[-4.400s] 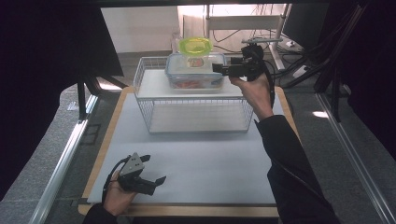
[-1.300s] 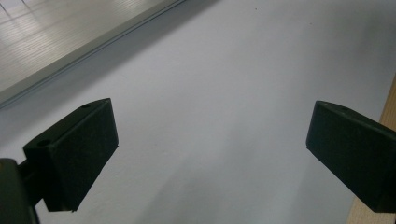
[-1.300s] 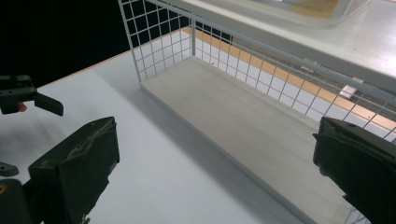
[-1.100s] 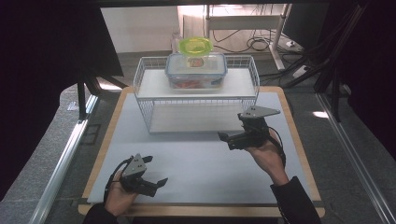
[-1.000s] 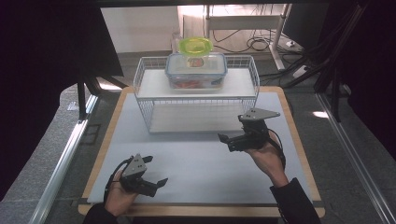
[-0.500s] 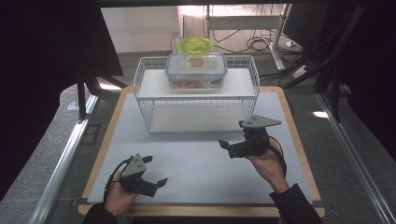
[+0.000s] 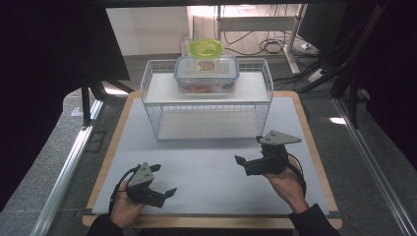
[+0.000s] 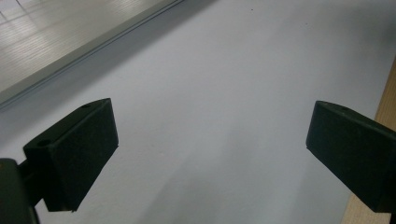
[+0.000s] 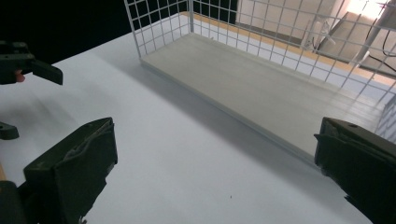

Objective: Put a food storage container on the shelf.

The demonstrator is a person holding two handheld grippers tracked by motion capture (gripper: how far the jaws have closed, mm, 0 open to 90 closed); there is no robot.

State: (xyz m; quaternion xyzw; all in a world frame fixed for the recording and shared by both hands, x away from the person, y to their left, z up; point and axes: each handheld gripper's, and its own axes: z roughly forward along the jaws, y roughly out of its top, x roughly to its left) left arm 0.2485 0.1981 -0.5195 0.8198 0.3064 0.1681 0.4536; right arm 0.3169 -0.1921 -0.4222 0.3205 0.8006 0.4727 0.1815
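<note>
Left tool: jaws wide, empty, low over desk.
Right tool: jaws wide, empty, near wire rack.
Food container: on rack top.

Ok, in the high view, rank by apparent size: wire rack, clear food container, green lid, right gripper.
1. Wire rack, by far the largest.
2. Clear food container.
3. Right gripper, though it sits nearer the camera, so its rank is unsure.
4. Green lid.

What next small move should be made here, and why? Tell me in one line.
Probably lower the right tool toward the mat, level with the left tool near the front edge. Both tools are open and hold nothing, and the lidded container already sits on top of the wire rack, so nothing looks left to grasp.
</note>
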